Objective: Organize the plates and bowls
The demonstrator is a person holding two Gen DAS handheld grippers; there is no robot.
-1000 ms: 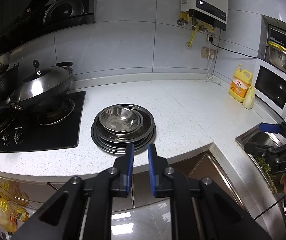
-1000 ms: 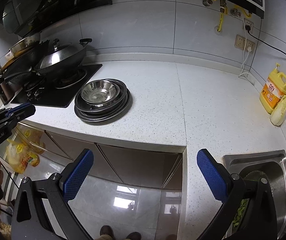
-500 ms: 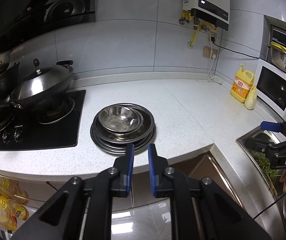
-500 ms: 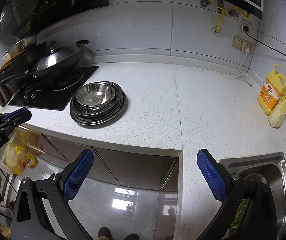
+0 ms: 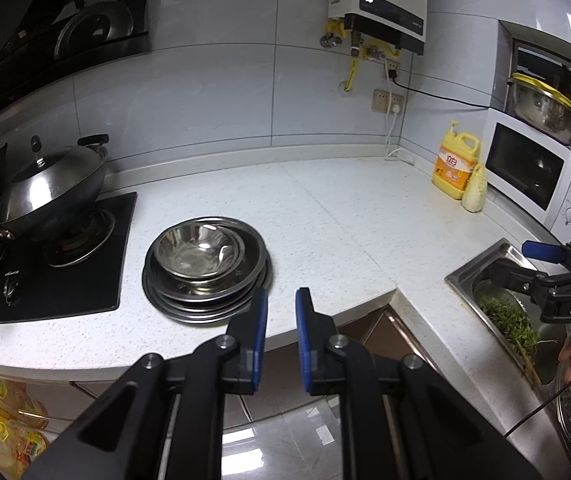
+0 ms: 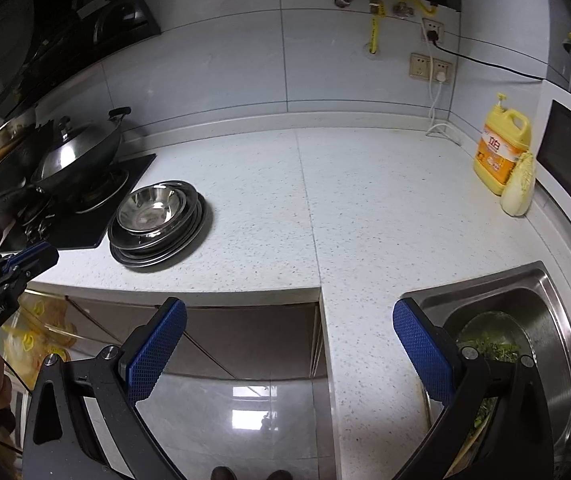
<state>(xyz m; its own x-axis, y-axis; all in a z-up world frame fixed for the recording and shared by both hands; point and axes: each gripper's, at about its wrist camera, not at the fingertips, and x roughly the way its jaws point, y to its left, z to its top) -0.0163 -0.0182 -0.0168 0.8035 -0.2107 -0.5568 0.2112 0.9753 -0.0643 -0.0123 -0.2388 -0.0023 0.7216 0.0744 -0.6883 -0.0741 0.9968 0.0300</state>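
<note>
A stack of steel plates [image 5: 205, 296] with steel bowls [image 5: 199, 250] nested on top sits on the white counter beside the stove. It also shows in the right wrist view [image 6: 157, 220]. My left gripper [image 5: 280, 312] is nearly shut and empty, in front of the counter's edge just right of the stack. My right gripper [image 6: 285, 344] is wide open and empty, held off the counter's front edge, well right of the stack. Each gripper shows in the other's view: the right one [image 5: 541, 256], the left one [image 6: 25, 258].
A lidded wok [image 5: 49, 188] sits on the black stove [image 5: 57, 272] at the left. A sink [image 6: 533, 320] holding greens is at the right. A yellow detergent jug [image 6: 501, 152], a cabbage [image 6: 519, 188] and a microwave [image 5: 533, 172] stand at the back right.
Both grippers have drifted right and a little closer to the counter. Their jaws have not changed. The stack has not moved.
</note>
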